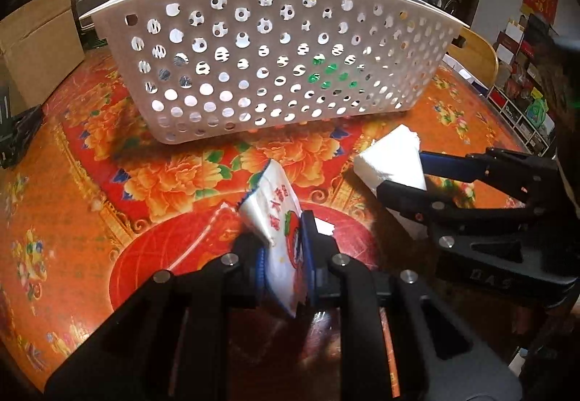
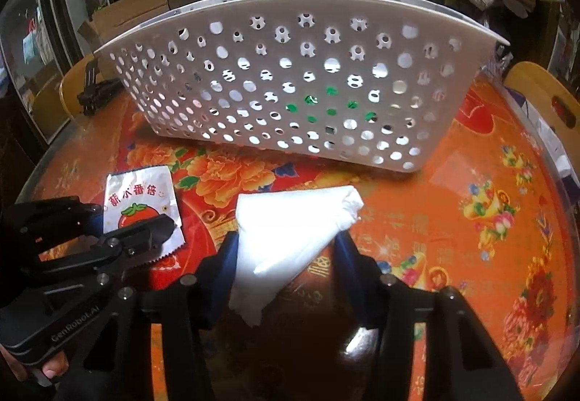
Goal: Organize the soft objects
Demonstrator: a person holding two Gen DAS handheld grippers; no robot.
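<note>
Progress looks early to middling: both soft items are gripped but neither is in the basket (image 1: 253, 49) straight ahead of both grippers. The left gripper (image 1: 286, 248) pinches the tomato-print packet (image 1: 275, 219); the right gripper (image 2: 286, 256) clamps the folded white tissue (image 2: 293, 219). Something green shows through the basket's holes. Lifting over the rim and releasing remain.

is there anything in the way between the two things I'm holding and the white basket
Nothing lies on the tablecloth between them. The left gripper grips the packet, the right gripper the tissue. Only the basket wall facing them rises ahead; both must go over its rim.
</note>
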